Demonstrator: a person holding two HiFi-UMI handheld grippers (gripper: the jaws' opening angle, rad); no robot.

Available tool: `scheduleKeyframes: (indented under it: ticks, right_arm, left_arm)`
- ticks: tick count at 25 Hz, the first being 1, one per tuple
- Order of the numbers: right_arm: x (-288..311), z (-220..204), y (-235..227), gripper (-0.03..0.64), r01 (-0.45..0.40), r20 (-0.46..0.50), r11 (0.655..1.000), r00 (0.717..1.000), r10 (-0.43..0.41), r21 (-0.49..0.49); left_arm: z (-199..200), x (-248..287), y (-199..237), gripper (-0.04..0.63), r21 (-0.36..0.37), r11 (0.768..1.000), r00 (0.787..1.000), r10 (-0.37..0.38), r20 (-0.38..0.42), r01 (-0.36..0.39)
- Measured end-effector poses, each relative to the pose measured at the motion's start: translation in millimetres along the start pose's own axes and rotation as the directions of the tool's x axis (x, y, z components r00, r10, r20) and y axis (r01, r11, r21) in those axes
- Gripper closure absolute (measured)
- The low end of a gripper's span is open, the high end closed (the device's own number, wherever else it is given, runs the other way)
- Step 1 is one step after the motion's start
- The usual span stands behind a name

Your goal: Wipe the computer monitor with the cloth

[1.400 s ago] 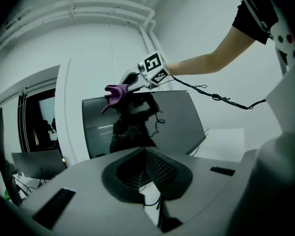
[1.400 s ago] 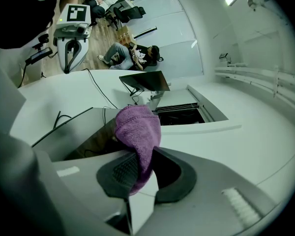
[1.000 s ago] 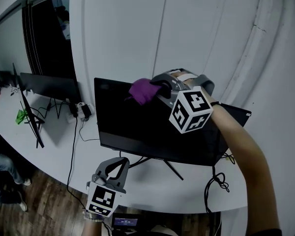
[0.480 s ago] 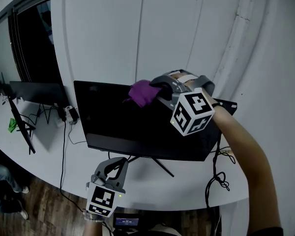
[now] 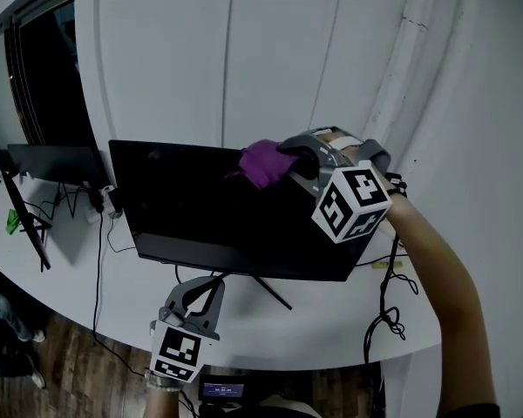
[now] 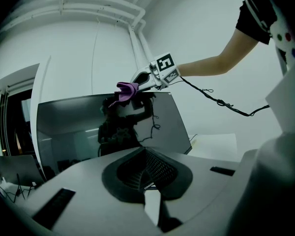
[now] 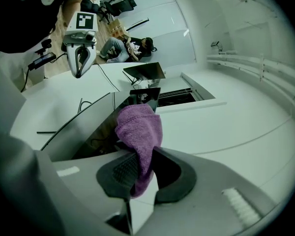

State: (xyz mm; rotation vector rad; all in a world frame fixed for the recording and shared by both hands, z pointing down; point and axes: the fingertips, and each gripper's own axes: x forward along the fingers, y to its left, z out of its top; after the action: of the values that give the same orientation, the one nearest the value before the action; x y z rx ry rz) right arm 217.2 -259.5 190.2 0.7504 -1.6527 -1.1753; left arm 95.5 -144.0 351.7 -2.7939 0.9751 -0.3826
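Clamping cloth [image 5: 261,164], R claw [image 7: 143,157], monitor [image 5: 200,212] top.

Your head camera looked steeply down from above, near enough to take in the whole monitor [image 5: 227,220], the desk [image 5: 331,325], the left gripper [image 5: 211,284] and the right gripper [image 5: 289,157]. Your left gripper camera sat low before the screen, facing up along its jaws. Your right gripper camera rode at the monitor's top edge, close behind the cloth [image 7: 139,132], facing back down over the desk. All three shared the monitor; each gripper view caught the other gripper.
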Motion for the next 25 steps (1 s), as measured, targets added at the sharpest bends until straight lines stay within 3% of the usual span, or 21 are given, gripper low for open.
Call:
scheduleKeyframes:
  ticks: [9, 25]
  right_arm:
    - [-59.2, -31.7, -8.1, 0.549, 0.016, -0.044, 0.999, 0.999, -0.014, 0.031]
    - [-93.3, -100.2, 31.6, 0.549, 0.066, -0.100, 0.994, 0.993, -0.057, 0.086]
  left_arm:
    - [23.9, -1.9, -23.9, 0.589, -0.011, 1.000, 1.000, 0.000, -0.009, 0.000]
    - [-6.1, 28.6, -40.5, 0.589, -0.006, 1.000, 0.999, 0.027, -0.023, -0.027]
